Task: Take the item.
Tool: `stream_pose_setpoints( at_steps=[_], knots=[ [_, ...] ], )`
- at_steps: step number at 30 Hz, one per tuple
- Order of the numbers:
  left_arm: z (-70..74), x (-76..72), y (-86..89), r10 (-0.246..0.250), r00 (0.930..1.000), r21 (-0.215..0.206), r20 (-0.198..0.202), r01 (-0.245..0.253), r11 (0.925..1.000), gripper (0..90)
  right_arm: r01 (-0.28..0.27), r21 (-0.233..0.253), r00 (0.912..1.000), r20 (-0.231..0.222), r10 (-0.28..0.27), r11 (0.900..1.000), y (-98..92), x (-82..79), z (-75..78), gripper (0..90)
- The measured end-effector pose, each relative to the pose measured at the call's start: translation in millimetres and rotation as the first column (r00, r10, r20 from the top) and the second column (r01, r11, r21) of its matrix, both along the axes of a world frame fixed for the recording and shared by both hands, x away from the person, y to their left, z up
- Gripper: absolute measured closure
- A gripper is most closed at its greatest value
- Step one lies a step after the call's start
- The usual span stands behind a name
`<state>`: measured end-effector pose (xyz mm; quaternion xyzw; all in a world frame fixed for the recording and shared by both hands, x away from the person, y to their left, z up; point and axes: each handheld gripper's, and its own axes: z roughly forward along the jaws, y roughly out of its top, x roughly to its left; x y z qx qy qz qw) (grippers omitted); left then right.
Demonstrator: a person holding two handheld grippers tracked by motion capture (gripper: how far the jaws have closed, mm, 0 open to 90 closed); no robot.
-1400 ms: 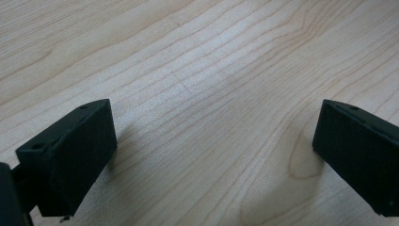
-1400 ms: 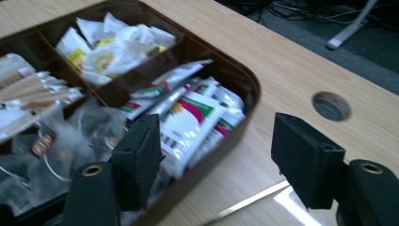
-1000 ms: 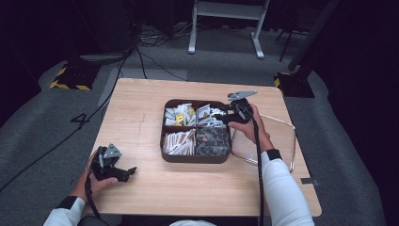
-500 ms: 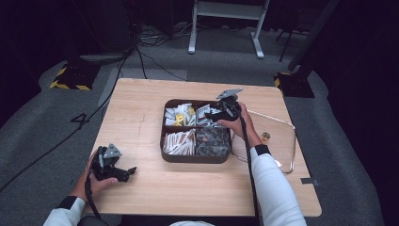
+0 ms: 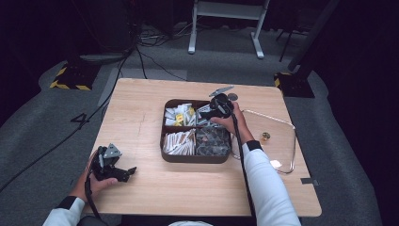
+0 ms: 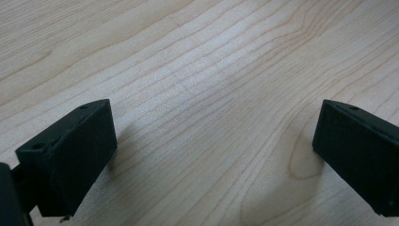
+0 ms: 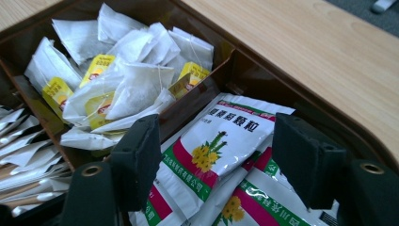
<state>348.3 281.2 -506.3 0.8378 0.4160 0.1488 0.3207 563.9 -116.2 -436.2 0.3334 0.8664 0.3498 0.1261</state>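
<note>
High view: right gripper (image 5: 212,109) over the far right compartment of the brown tray (image 5: 195,158); left gripper (image 5: 123,172) rests near the table's (image 5: 141,108) near left corner. Left gripper view: jaws wide apart, holding nothing, bare wood between. Right gripper view: jaws open astride a white packet (image 7: 219,141), not clamped; tea bags (image 7: 131,80) in the next compartment.

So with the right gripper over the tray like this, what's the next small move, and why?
Probably lower the right gripper and close on the top flower-printed sachet. Its jaws stand open on either side of that sachet, holding nothing, in the brown tray. The left gripper rests open on the table.
</note>
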Motion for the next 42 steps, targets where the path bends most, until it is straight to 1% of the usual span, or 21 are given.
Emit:
stream_pose_setpoints(
  at_steps=[3, 4, 6, 7, 11, 13, 14, 16, 17, 18, 20, 21, 22, 24, 25, 26, 29, 33, 39, 40, 42],
  knots=[
    [0.0, 0.0, 0.0, 0.0, 1.0, 0.001, 0.0, 0.0, 1.0, 0.4, -0.001, -0.007, 1.0, -0.007, 0.001, 1.0, 2.0, 1.6, -2.2, 33.3],
    [0.1, 0.0, 0.3, -0.002, 1.0, 0.004, 0.003, 0.002, 1.0, 0.5, 0.008, -0.022, 0.9999, -0.01, -0.008, 1.0, 2.4, 3.4, -4.8, 33.3],
    [0.1, -0.2, 0.4, -0.002, 1.0, 0.004, 0.003, 0.002, 1.0, 0.5, 0.014, -0.015, 0.9997, -0.02, -0.015, 1.0, 1.6, 4.9, -5.7, 33.2],
    [0.1, -0.2, 0.4, -0.002, 1.0, 0.004, 0.003, 0.002, 1.0, 0.4, 0.016, -0.008, 0.9998, -0.014, -0.016, 1.0, 1.7, 4.8, -5.2, 33.4],
    [0.1, -0.2, 0.4, -0.002, 1.0, 0.004, 0.003, 0.002, 1.0, 0.5, -0.003, -0.03, 0.9999, -0.011, 0.003, 1.0, 4.7, 4.2, -5.7, 34.5],
    [0.1, -0.2, 0.4, -0.002, 1.0, 0.004, 0.003, 0.002, 1.0, 0.4, 0.0, -0.014, 1.0, -0.004, 0.0, 1.0, 5.8, 3.3, -4.4, 35.7],
    [0.1, -0.2, 0.4, -0.002, 1.0, 0.004, 0.003, 0.002, 1.0, 0.4, -0.01, 0.003, 0.9999, -0.005, 0.01, 1.0, 6.6, 2.6, -3.2, 36.7],
    [0.1, -0.2, 0.4, -0.002, 1.0, 0.004, 0.003, 0.002, 1.0, 0.4, -0.017, 0.008, 0.9998, -0.002, 0.017, 1.0, 8.0, 1.7, -2.0, 37.7],
    [0.0, -0.3, 0.2, 0.0, 1.0, 0.001, 0.002, 0.0, 1.0, 0.4, -0.021, -0.004, 0.9997, 0.011, 0.021, 1.0, 10.6, 0.7, -1.0, 38.9],
    [0.0, -0.3, 0.2, 0.001, 1.0, 0.001, 0.002, -0.001, 1.0, 0.4, -0.031, -0.017, 0.9993, 0.018, 0.031, 0.999, 13.9, -0.1, -0.8, 46.5],
    [0.1, -0.3, 0.3, -0.002, 1.0, 0.003, 0.003, 0.002, 1.0, 0.4, -0.042, -0.029, 0.999, 0.014, 0.043, 0.999, 17.4, -0.6, -1.9, 50.6],
    [0.1, -0.3, 0.3, -0.002, 1.0, 0.003, 0.003, 0.002, 1.0, 0.4, -0.042, -0.029, 0.999, 0.014, 0.043, 0.999, 17.4, -0.6, -1.9, 50.6],
    [0.1, -0.3, 0.3, -0.002, 1.0, 0.003, 0.003, 0.002, 1.0, 0.5, -0.056, -0.031, 0.9984, 0.004, 0.056, 0.998, 20.6, -1.2, -3.4, 57.4],
    [0.1, -0.3, 0.3, -0.002, 1.0, 0.003, 0.003, 0.002, 1.0, 0.5, -0.06, -0.034, 0.9981, 0.008, 0.06, 0.998, 21.7, -1.5, -3.7, 59.7],
    [0.1, -0.4, 0.3, -0.001, 1.0, 0.002, 0.002, 0.001, 1.0, 0.5, -0.062, -0.03, 0.998, 0.01, 0.062, 0.998, 22.6, -1.9, -3.5, 69.6],
    [0.1, -0.3, 0.4, -0.002, 1.0, 0.003, 0.003, 0.002, 1.0, 0.4, -0.066, -0.026, 0.9977, 0.009, 0.067, 0.997, 22.9, -2.0, -3.4, 70.8],
    [0.0, -0.5, 0.2, 0.001, 1.0, 0.0, 0.001, -0.001, 1.0, 0.5, -0.056, -0.026, 0.9984, 0.012, 0.056, 0.998, 23.5, -2.2, -3.4, 79.1],
    [0.0, -0.5, 0.2, 0.001, 1.0, 0.0, 0.001, -0.001, 1.0, 0.5, -0.044, -0.02, 0.9989, 0.012, 0.044, 0.999, 21.4, -1.8, -4.6, 85.9],
    [0.0, -0.4, 0.3, -0.001, 1.0, 0.002, 0.002, 0.001, 1.0, 0.5, -0.046, 0.005, 0.9985, 0.028, 0.046, 0.999, 16.7, -5.4, -3.4, 87.5],
    [0.0, -0.5, 0.1, 0.001, 1.0, 0.0, 0.001, -0.001, 1.0, 0.5, -0.044, 0.012, 0.9982, 0.042, 0.043, 0.999, 14.4, -7.1, -1.6, 87.7],
    [0.0, -0.4, 0.3, -0.001, 1.0, 0.002, 0.003, 0.001, 1.0, 0.5, -0.044, 0.019, 0.9979, 0.049, 0.043, 0.999, 12.0, -9.0, 0.6, 87.9]
  ],
)
